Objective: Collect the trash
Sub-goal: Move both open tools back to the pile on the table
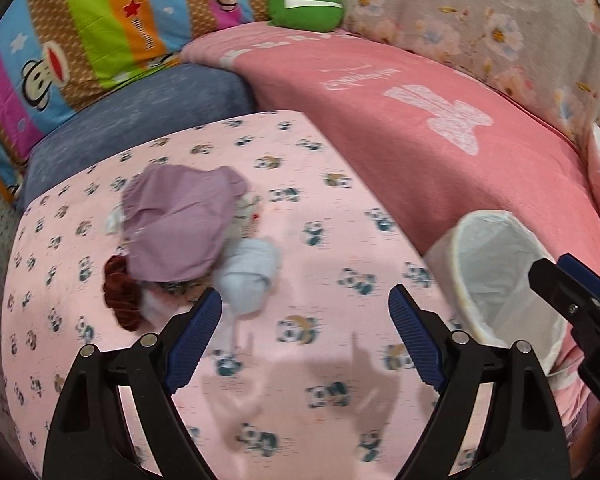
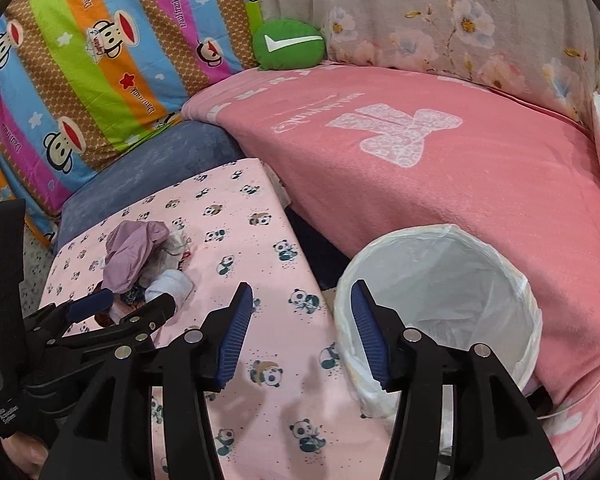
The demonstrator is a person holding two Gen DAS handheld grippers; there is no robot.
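Trash pile [image 1: 180,236] (purple wad, pale blue and red bits) sits left on panda-print surface [image 1: 300,360]. Left claw [image 1: 306,336] spread wide, empty, just beside it. Right claw [image 2: 302,332] parted, empty, over rim of lined bin [image 2: 452,292].

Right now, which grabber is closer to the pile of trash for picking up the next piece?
Probably left: the left gripper is open just short of the trash pile, while the right gripper sits empty by the bin.
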